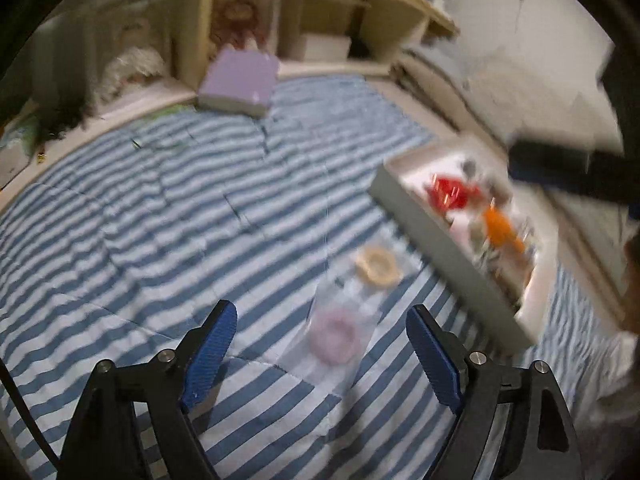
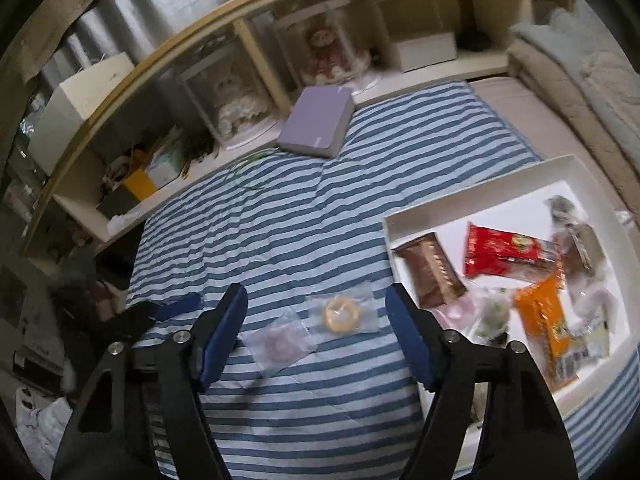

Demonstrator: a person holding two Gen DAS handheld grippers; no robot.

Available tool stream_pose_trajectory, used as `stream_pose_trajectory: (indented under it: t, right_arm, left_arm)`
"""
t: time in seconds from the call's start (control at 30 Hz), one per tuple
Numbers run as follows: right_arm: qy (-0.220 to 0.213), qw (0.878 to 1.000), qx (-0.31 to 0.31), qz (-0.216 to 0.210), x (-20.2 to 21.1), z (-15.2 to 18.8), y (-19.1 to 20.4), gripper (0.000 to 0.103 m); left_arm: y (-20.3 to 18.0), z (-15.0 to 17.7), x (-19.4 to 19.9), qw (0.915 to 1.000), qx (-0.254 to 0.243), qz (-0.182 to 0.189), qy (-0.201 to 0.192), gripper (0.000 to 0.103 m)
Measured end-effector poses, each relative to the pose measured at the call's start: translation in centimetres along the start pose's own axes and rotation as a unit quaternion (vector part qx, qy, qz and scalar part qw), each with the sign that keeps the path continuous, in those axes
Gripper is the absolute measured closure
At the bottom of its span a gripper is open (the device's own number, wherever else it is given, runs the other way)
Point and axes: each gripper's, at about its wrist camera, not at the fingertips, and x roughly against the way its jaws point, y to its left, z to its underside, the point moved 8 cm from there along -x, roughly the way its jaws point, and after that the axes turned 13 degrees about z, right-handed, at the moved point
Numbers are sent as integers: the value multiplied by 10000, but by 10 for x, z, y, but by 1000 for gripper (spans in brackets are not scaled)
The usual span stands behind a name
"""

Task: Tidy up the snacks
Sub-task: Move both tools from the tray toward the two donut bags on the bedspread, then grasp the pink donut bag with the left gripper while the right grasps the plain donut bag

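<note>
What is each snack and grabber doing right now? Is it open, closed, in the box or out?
Left gripper: open, empty, above the pink snack.
Right gripper: open, empty.
Pink ring snack: sealed bag, lying on the blanket.
Yellow ring snack: sealed bag, on the blanket.
White box: open, snacks inside.
Red packet: in the box.
Orange packet: in the box.

Tray [image 1: 448,248]: motion-blurred for me; wrappers inside unreadable.
Right gripper [image 2: 316,328]: fingers' bases cut off by frame bottom.
Shelf figures [image 2: 320,50]: too soft to identify.
</note>
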Motion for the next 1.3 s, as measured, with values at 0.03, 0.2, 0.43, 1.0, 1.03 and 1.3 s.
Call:
stream_pose_trajectory:
  t: [0.03, 0.2, 0.43, 1.0, 1.03, 1.3]
  right_arm:
    - [41, 10000, 26, -38, -5, -1, 2, 38]
    - [335, 9990, 232, -170, -37, -7, 12, 50]
    - [878, 9945, 568, 3, -100, -8, 25, 71]
    - [1601, 9259, 2979, 1686, -152, 56, 9, 83]
    - [1641, 9263, 2965, 1645, -148, 62, 9, 83]
    - [1583, 9621, 1944, 1073, -105, 93, 3, 83]
  left_arm:
    - [0, 0, -8, 9999, -52, -26, 84, 17]
    - [-6, 7, -46, 9988, -318, -89, 362, 17]
    - [-15, 21, -76, 9934, -880, -389, 618, 34]
    - [25, 16, -56, 9975, -46, -610, 346, 50]
    - [26, 16, -55, 9975, -8, -614, 338, 50]
    - [35, 23, -35, 9955, 285, -869, 254, 51]
